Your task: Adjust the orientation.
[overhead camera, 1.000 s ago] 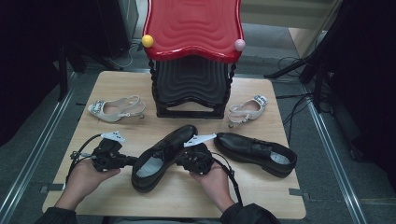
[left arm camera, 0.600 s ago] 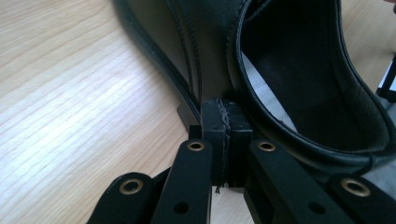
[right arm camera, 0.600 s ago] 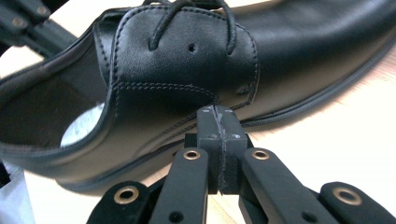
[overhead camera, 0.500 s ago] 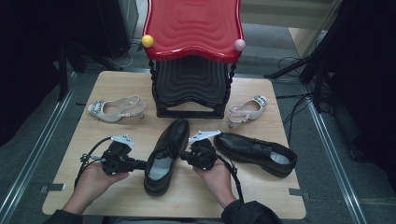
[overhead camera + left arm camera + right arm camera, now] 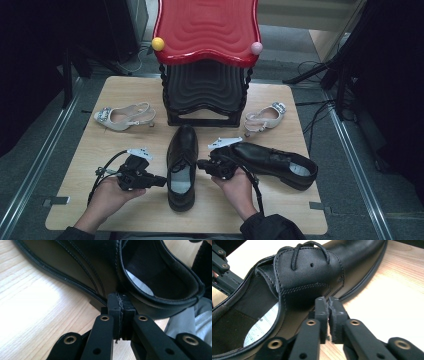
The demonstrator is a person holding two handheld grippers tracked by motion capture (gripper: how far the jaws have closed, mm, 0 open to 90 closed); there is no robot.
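A black leather lace-up shoe (image 5: pixel 181 165) stands mid-table, toe toward the stool, heel toward me. My left gripper (image 5: pixel 161 181) is shut and its tips press against the shoe's left side near the heel; in the left gripper view the tips (image 5: pixel 121 300) meet the upper (image 5: pixel 75 265) above the sole. My right gripper (image 5: pixel 201 165) rests against the shoe's right side by the laces. In the right gripper view its jaws (image 5: pixel 329 302) have just been opening slightly; only a hairline slit shows, with nothing between them, and the tongue (image 5: pixel 309 275) lies just ahead.
A second black shoe (image 5: pixel 275 162) lies to the right, close behind my right hand. Two beige slingback heels (image 5: pixel 125 116) (image 5: pixel 265 117) flank a red-topped black stool (image 5: pixel 207 25) at the back. The wooden table (image 5: pixel 130 90) ends at metal rails on both sides.
The centre shoe has swung from a diagonal to point straight at the stool. My left gripper moved right with the heel; the right hand barely moved.
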